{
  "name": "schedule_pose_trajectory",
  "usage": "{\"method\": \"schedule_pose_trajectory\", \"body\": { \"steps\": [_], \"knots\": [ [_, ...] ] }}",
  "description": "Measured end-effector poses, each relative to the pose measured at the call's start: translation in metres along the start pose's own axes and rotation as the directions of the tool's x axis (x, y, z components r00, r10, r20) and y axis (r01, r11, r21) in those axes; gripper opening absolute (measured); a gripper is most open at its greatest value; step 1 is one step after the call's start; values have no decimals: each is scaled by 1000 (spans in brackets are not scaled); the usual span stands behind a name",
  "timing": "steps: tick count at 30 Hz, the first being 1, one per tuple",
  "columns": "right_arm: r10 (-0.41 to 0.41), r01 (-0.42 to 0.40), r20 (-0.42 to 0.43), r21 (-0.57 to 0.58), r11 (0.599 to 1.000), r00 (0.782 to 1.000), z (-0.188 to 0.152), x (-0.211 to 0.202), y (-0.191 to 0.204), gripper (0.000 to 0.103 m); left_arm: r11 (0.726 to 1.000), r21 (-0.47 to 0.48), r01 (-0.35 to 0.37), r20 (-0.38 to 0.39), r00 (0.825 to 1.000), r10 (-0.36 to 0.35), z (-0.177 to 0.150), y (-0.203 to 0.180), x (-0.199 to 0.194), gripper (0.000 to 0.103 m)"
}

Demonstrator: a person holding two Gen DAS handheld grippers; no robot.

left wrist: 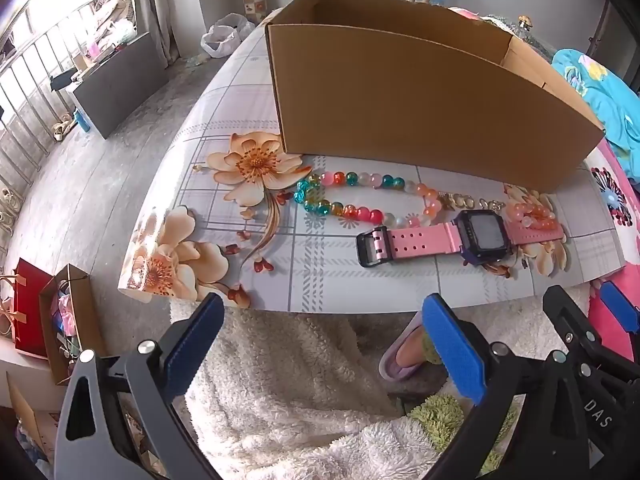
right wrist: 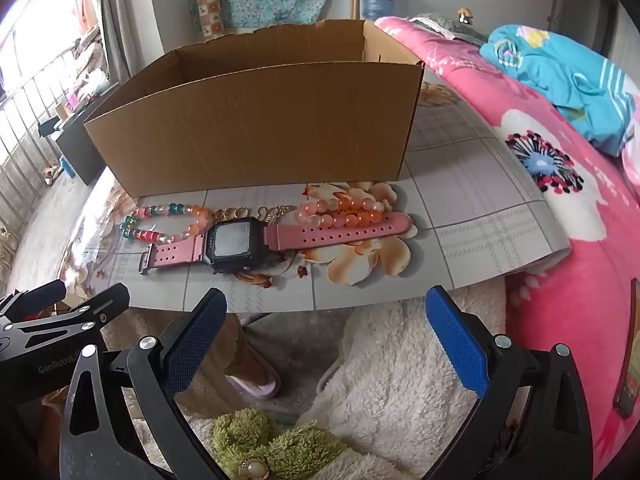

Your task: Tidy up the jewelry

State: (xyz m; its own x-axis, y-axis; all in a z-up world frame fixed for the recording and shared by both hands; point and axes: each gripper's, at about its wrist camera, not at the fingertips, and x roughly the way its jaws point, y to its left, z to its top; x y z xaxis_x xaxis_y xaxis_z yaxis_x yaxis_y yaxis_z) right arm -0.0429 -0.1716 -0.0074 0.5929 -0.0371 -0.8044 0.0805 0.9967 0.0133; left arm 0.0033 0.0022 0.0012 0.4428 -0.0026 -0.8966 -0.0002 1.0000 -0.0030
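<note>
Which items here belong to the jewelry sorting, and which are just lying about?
Job:
- multicoloured glass bead string
- pink-strapped digital watch
- orange and pink bead bracelet
- small gold chain pieces
- open brown cardboard box

Lying about:
- turquoise patterned cloth
- red paper gift bag
- white plastic bag

Daylight enters through a barred window [left wrist: 28,92] on the left; grey floor [left wrist: 80,200], pink floral bedspread [right wrist: 560,240] right.

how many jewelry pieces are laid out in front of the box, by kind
beaded strands: 2, a multicolour one and a pink-orange one
gold chain: 1
pink watch: 1
total: 4
</note>
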Motion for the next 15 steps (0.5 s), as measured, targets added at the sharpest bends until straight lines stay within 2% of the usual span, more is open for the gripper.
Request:
{"method": "schedule_pose_trajectory", "body": {
  "steps": [15],
  "knots": [
    [7, -7, -3, 5, 1000, 1000, 1, 1, 0, 96, 1000, 0, -1, 2, 1000, 1, 0, -5, 0, 97]
  ]
}}
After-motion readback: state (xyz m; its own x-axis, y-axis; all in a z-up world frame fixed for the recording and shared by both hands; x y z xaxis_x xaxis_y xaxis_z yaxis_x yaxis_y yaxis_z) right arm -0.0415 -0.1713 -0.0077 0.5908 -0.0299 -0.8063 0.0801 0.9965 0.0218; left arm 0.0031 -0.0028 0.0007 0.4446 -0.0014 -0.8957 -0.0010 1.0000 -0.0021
